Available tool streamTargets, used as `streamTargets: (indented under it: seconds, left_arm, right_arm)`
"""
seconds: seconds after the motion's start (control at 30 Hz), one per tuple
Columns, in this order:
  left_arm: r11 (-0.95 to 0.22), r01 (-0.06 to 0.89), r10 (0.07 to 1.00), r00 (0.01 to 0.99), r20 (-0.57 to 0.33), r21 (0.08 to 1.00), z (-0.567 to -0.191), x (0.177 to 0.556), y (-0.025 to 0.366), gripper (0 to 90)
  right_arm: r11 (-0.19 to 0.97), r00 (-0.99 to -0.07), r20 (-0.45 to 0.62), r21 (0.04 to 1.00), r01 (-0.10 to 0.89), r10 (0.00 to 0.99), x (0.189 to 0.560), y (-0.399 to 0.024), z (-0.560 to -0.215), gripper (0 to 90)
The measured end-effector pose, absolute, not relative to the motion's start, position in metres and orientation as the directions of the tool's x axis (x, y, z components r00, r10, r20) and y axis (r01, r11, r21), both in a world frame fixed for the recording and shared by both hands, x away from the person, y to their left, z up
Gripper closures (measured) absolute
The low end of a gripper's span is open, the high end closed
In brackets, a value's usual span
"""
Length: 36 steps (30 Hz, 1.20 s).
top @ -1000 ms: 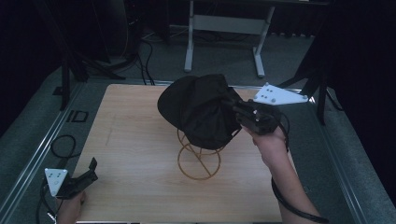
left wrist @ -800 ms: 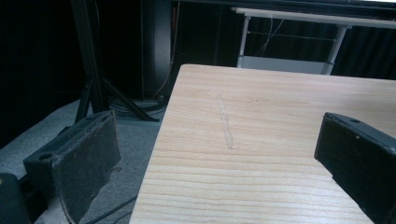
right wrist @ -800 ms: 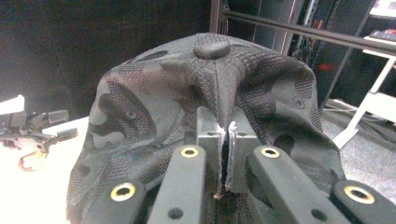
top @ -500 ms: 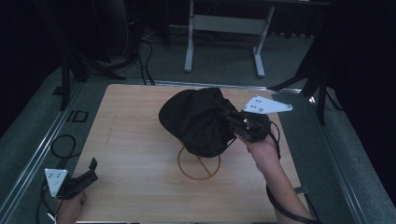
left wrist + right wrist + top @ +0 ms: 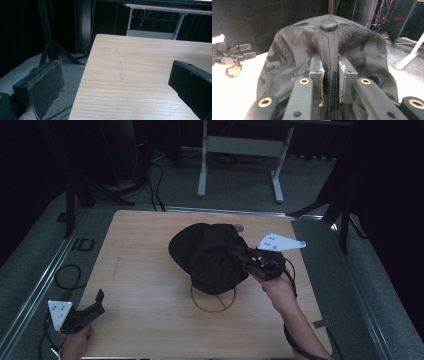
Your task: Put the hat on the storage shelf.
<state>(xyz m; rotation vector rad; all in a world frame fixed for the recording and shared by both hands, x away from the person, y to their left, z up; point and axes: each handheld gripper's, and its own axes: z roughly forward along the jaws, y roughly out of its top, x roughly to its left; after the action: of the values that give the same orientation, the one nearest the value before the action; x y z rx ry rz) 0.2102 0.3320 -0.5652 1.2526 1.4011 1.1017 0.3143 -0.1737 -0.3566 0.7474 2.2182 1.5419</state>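
A black camouflage-patterned cap (image 5: 207, 252) hangs over a thin brown wire stand, of which the base ring (image 5: 212, 307) shows on the wooden table (image 5: 145, 245). My right gripper (image 5: 240, 256) is at the cap's right side, shut on a fold of its fabric. In the right gripper view the jaws pinch the cap's (image 5: 287, 60) seam below the top button (image 5: 328, 26), at the gripper (image 5: 329, 73). My left gripper (image 5: 92, 307) rests at the table's near left corner, open and holding nothing. Its pads (image 5: 47, 85) stand wide apart over the bare table (image 5: 140, 65).
A white metal frame (image 5: 240, 145) stands on the floor beyond the table. Cables (image 5: 65, 277) lie on the floor at the left, near a dark tripod leg (image 5: 47, 37). The table's left edge runs right beside the left gripper.
My right gripper has lowered the cap onto the wire stand and shifted slightly left, hiding the stand's upper loops. The left gripper has not moved.
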Motion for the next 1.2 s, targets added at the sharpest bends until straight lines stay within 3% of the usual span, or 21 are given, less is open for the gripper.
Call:
streamTargets:
  seconds: [0.03,0.33,0.83,1.2]
  left_arm:
    - [0.079,0.165,0.996,-0.052,-0.071,0.983,-0.565,0.21,0.332,0.6]
    - [0.08,0.165,0.996,-0.052,-0.072,0.983,-0.565,0.21,0.332,0.6]
    - [0.081,0.166,0.996,-0.051,-0.073,0.983,-0.565,0.21,0.332,0.6]
    - [0.082,0.165,0.996,-0.052,-0.075,0.983,-0.565,0.21,0.332,0.6]
  right_arm:
    - [0.271,-0.806,0.026,0.935,0.228,0.591,0.314,-0.174,-0.357,69.3]
    - [0.314,-0.813,0.024,0.915,0.252,0.582,0.315,-0.167,-0.368,54.1]
    - [0.287,-0.807,0.029,0.927,0.242,0.589,0.313,-0.171,-0.361,51.7]
    - [0.264,-0.787,0.023,0.936,0.233,0.617,0.315,-0.196,-0.354,37.8]
